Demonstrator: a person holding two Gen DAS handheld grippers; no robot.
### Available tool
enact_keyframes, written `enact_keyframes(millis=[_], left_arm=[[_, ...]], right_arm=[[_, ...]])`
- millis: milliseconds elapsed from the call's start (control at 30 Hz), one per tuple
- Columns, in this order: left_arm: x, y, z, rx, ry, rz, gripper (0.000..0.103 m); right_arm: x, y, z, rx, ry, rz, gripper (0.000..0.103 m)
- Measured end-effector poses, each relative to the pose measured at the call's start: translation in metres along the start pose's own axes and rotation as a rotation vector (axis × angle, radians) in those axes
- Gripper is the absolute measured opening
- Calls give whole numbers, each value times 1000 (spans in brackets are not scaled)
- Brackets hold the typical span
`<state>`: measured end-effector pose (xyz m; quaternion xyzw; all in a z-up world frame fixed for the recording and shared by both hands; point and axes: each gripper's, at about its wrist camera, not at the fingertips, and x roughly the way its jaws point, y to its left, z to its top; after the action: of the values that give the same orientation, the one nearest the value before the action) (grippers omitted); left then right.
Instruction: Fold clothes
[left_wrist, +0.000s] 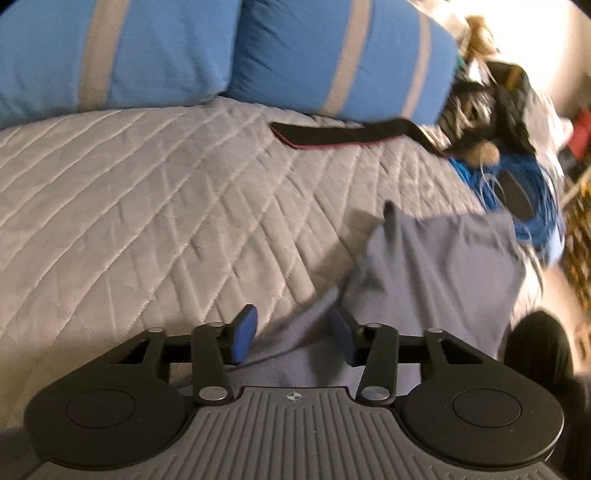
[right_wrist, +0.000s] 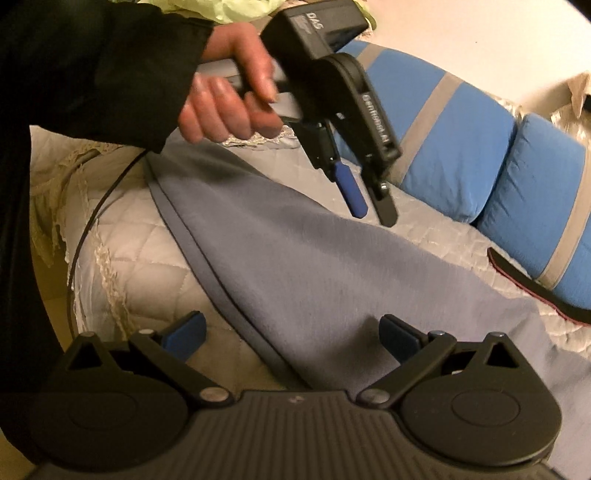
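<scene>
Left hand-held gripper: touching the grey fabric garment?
Apart. Right wrist view shows the left hand-held gripper raised above the grey fabric garment, nothing between its fingers.

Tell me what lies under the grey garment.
The grey garment lies spread on a pale quilted bedspread, which shows around its edges. Whatever sits directly beneath the cloth's middle is covered, so only quilt can be presumed there.

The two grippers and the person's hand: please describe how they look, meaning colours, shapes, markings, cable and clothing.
Both the left gripper and the right gripper have black linkage arms with silver pivot pins, round black side housings, a ribbed grey body and blue pads. The left one carries white lettering on its side. A thin black cable hangs beneath the hand, which wears a black sleeve.
</scene>
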<state>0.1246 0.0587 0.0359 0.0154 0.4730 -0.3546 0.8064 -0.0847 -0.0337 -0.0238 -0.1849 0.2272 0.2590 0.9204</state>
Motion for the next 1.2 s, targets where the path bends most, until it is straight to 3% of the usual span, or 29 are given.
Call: enact_keyframes(millis=[300,367,400,533,633,733,800,967,1067,1167,1200], left_arm=[[10,-9,-10,115,98,-25,34],[12,-11,-12,125,107,-20,24],[12,-12,-13,132,106,-5,8],[-3,-13,-8,133,15,86,2],[-19,-7,-3,101,-59,107,2],[-25,-9,-1,104,-76,121,2],[-22,-9,1,101,-64,148,2],[-5,5,1,66,-5,314,4],[-8,20,1,-19,-22,331,5],[-19,32,1,-104,-57,362,16],[-25,34,-1,-125,-79,374,30]], right_arm=[[2,-2,0,15,6,9,103],[2,-3,0,18,7,11,103],[2,-2,0,17,7,10,103],[1,-1,-1,11,6,7,103],[2,-1,-1,13,7,7,103],[2,-1,-1,13,8,6,103],[3,-1,-1,18,11,9,103],[4,-4,-1,44,21,21,103],[4,-5,-1,54,23,25,103],[5,-7,-1,73,35,32,103],[6,-8,-1,84,43,35,103]])
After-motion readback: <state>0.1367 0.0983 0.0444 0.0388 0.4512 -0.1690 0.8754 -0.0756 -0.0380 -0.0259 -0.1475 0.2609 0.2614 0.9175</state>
